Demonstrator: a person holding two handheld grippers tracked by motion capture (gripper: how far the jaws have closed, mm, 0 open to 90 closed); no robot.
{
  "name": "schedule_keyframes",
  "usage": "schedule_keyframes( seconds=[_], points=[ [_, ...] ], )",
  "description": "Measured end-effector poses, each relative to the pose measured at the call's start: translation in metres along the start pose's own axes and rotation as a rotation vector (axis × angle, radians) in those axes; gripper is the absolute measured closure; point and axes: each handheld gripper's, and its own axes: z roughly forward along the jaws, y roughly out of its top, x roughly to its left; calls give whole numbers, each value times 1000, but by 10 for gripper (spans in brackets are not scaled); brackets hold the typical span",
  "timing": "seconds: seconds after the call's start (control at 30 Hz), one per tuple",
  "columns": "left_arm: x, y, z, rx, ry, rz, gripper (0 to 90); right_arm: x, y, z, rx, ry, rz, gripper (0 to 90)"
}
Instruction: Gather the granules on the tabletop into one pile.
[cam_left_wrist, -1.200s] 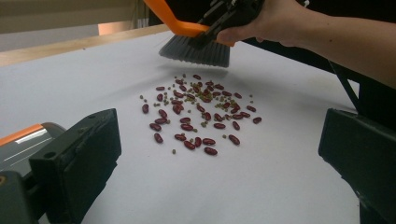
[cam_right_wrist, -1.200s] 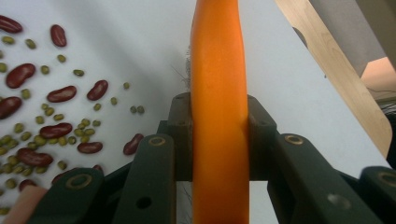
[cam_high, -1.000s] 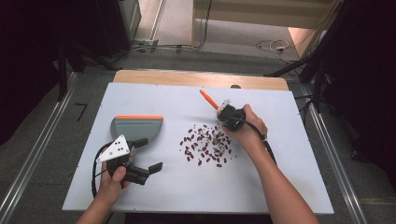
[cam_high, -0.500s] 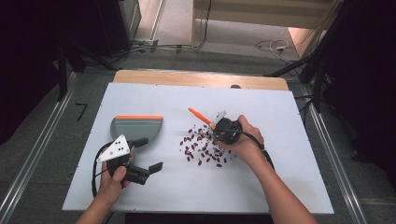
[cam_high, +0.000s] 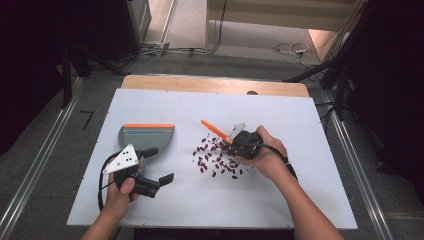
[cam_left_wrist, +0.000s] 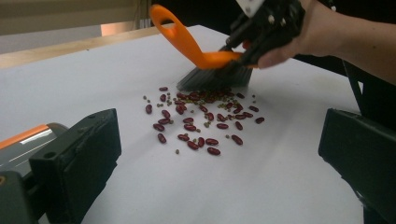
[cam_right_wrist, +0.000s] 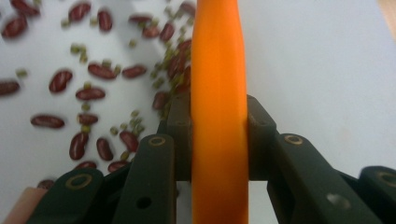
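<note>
A pile of dark red beans (cam_high: 217, 157) mixed with small green ones lies mid-table. My right gripper (cam_high: 239, 141) is shut on the orange handle (cam_right_wrist: 218, 93) of a small brush (cam_left_wrist: 205, 58). The brush's dark bristles (cam_left_wrist: 212, 79) rest at the far edge of the beans (cam_left_wrist: 201, 121). Its handle tip (cam_high: 210, 126) points up and to the left. My left gripper (cam_high: 159, 165) stands open near the front left, jaws wide with nothing between them, facing the beans. Just beyond it lies a grey dustpan (cam_high: 147, 135) with an orange edge.
The white tabletop (cam_high: 300, 200) has a wooden strip (cam_high: 210, 84) along its far edge. Metal rails run along the floor on both sides. A black cable loops from the left gripper near the table's front left.
My right gripper has carried the brush nearer and slightly left, from beyond the pile down onto its far edge. The left gripper has stayed put.
</note>
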Motion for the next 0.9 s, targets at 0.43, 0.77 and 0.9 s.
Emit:
schedule_keyframes(
  seconds=[0.43, 0.77, 0.9],
  points=[
    [0, 0, -2, 2, 10, 8, 0, -15, 73, 35, -112, -87, -227, 687],
    [3, 2, -9, -34, 25, 10, 0, 7, 69, 55, -54, 28, -318, 682],
    [6, 4, -16, -56, 41, 9, 0, 20, 60, 46, -68, 62, -339, 680]
  ],
)
